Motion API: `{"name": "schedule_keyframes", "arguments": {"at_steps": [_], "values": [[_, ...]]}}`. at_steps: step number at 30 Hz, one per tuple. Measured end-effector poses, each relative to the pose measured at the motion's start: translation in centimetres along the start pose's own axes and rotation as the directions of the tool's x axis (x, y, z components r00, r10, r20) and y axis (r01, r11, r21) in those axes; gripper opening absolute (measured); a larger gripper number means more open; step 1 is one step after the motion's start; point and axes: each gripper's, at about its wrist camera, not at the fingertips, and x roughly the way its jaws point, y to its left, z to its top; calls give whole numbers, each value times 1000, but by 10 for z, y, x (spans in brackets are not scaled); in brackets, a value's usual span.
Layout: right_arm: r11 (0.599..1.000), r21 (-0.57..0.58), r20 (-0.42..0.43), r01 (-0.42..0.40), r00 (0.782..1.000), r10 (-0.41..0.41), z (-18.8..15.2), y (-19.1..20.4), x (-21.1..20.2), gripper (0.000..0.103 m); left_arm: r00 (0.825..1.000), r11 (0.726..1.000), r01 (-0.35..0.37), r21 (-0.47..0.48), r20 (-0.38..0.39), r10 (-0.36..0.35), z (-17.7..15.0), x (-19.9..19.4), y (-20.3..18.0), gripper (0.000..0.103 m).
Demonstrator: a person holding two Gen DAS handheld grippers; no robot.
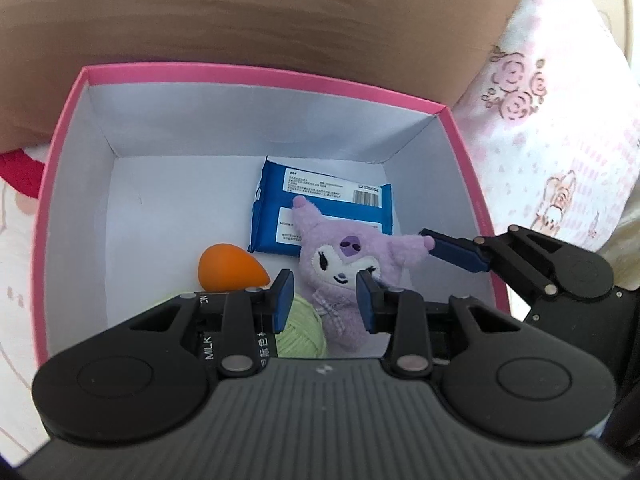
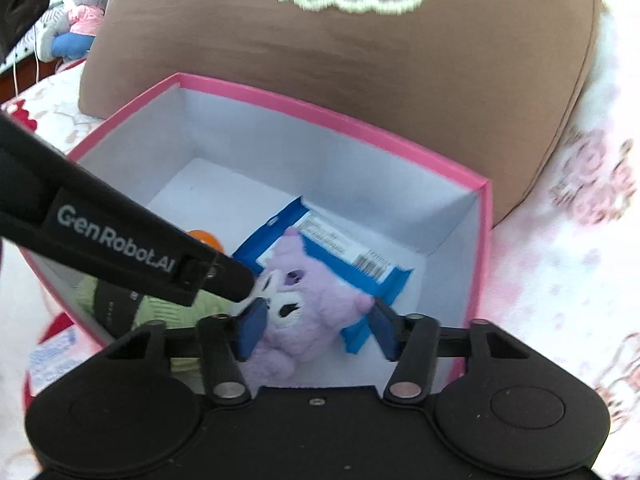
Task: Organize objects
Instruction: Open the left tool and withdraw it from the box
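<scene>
A pink box (image 1: 260,70) with white inner walls holds a blue wipes pack (image 1: 320,208), an orange teardrop sponge (image 1: 230,268), a green yarn ball (image 1: 302,332) and a purple plush toy (image 1: 340,256). The plush lies partly on the pack. My left gripper (image 1: 326,300) hovers over the plush and yarn, jaws drawn close, holding nothing. My right gripper (image 2: 318,330) reaches into the box (image 2: 320,114) from the right, and its pads rest against the face and one ear of the plush (image 2: 304,300). One of its fingers (image 1: 452,252) touches that ear tip.
A brown cushion (image 2: 340,60) stands right behind the box. A pink floral bedsheet (image 1: 540,140) surrounds it. Stuffed toys (image 2: 80,12) lie at the far left. The left gripper's black housing (image 2: 120,236) crosses over the box's left side.
</scene>
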Motion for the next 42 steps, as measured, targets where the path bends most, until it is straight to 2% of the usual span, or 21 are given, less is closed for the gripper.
{"name": "schedule_keyframes", "arguments": {"at_steps": [4,8,9,10,13,15,19,23,29,31,34,35,37,39,41,42], "values": [[999,-35,14,42,999,-41,-2,5,-6,30,1000,1000,2,10,18,-2,-1,-12,1,32],[978,-129,-1,165,986,-167,-5,18,1,29,999,1000,-15,8,30,15,-2,-22,4,32],[974,-142,2,176,984,-178,-5,20,2,29,999,1000,-15,7,30,15,-3,-24,5,32],[977,-125,16,171,985,-170,-5,20,-1,29,999,1000,-13,0,30,13,-4,-27,6,32],[997,-20,78,73,994,-71,-4,18,-30,32,999,1000,18,-9,40,-17,-8,-40,6,33],[998,9,100,65,993,-66,-5,20,-48,34,999,1000,8,2,46,-8,-9,-49,3,33],[995,97,94,28,995,-37,-9,15,-67,34,998,1000,18,16,55,-19,-9,-69,-2,35],[991,132,87,-11,996,0,-13,13,-82,34,998,999,15,30,59,-16,-15,-88,-6,39],[987,133,141,-91,987,72,-16,23,-117,36,999,1000,5,28,42,-6,-28,-112,-5,41],[988,128,128,-92,989,76,-14,28,-126,38,999,999,10,33,42,-11,-31,-122,-7,41],[985,138,100,-104,991,90,-14,32,-138,39,998,997,-28,73,66,24,-41,-139,-18,43],[980,146,111,-133,987,117,-14,31,-144,40,997,996,-30,83,67,25,-44,-145,-22,45],[973,164,129,-164,981,143,-14,32,-159,53,998,995,-23,100,62,17,-48,-156,-27,46],[976,154,162,-157,978,132,-14,35,-176,79,998,993,-22,113,59,16,-51,-166,-32,51],[983,136,194,-127,976,100,-15,40,-191,88,998,993,-17,119,57,10,-54,-177,-35,54],[984,126,198,-122,976,96,-16,42,-197,88,998,993,-12,121,57,5,-55,-182,-35,60]]}}
